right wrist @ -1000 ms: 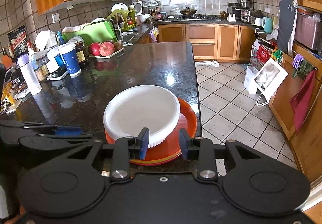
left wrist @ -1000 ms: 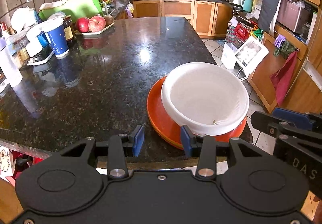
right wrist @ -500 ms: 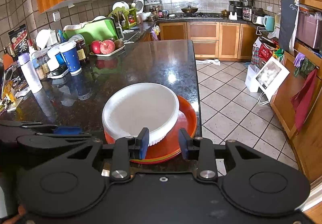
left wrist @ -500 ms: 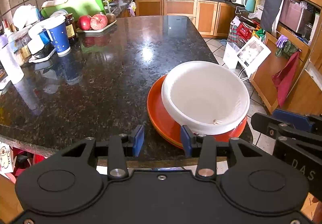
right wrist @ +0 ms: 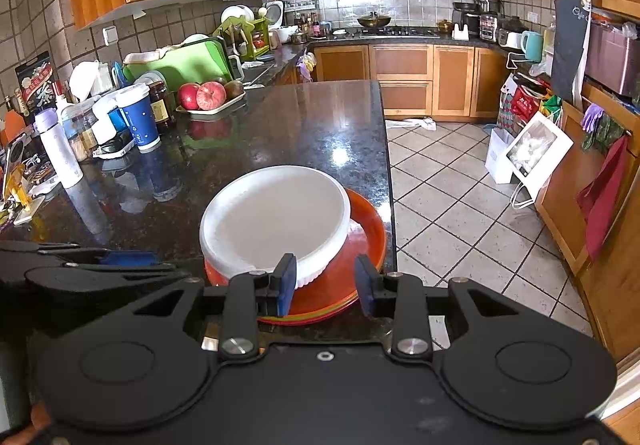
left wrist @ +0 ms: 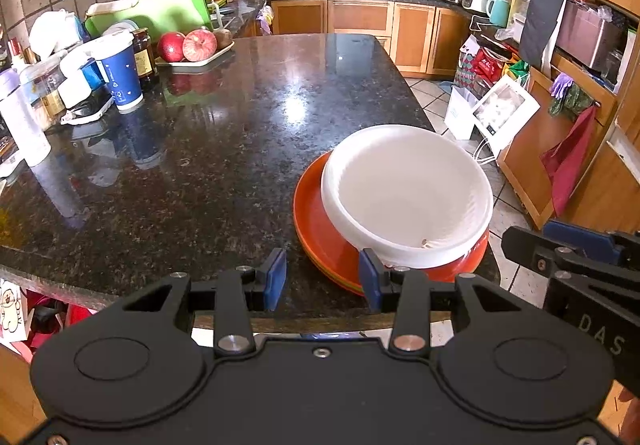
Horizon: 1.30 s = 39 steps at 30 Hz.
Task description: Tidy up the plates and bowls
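A white bowl [left wrist: 406, 191] sits tilted on a stack of orange plates [left wrist: 316, 229] at the near right corner of the dark granite counter [left wrist: 224, 133]. It also shows in the right wrist view as the bowl [right wrist: 274, 219] on the plates [right wrist: 366, 229]. My left gripper [left wrist: 322, 279] is open and empty, just in front of the plates' near left edge. My right gripper [right wrist: 326, 283] is open and empty, its jaws on either side of the bowl's near rim area, close above the plates. The right gripper also shows at the right of the left wrist view [left wrist: 568, 245].
A blue paper cup [left wrist: 120, 75], jars, bottles and a white bottle [left wrist: 24, 125] crowd the counter's left side. A tray of apples [left wrist: 192, 47] stands at the back left. The counter's right edge drops to tiled floor [right wrist: 452, 197]; cabinets line the right wall.
Both grippers have drawn back and risen slightly from the stack. The bowl and plates have not moved.
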### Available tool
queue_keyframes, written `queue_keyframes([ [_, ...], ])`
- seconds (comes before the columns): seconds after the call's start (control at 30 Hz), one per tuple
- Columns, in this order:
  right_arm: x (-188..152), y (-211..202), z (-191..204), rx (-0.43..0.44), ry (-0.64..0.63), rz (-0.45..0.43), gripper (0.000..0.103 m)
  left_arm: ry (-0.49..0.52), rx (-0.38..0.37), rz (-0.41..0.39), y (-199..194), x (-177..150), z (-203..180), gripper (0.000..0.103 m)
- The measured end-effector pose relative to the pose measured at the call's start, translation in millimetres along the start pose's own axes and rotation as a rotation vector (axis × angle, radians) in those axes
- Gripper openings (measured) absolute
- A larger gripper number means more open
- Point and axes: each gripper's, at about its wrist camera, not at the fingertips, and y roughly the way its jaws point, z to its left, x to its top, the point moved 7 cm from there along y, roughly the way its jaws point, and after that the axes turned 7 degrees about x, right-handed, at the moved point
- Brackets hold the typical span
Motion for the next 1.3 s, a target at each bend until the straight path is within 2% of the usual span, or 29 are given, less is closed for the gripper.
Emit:
queue_keyframes([
  [0.7,0.9,9.7,-9.0,0.025,-0.005,0.016,0.034,-0.011,0.04,-0.008,-4.3,-1.0,-9.4,0.05],
  [1.3,2.5,18.5,-14.2,0.083,-0.019,0.028,0.034,-0.04,0.066,-0.014,-5.2,-1.1,-14.5,0.05],
])
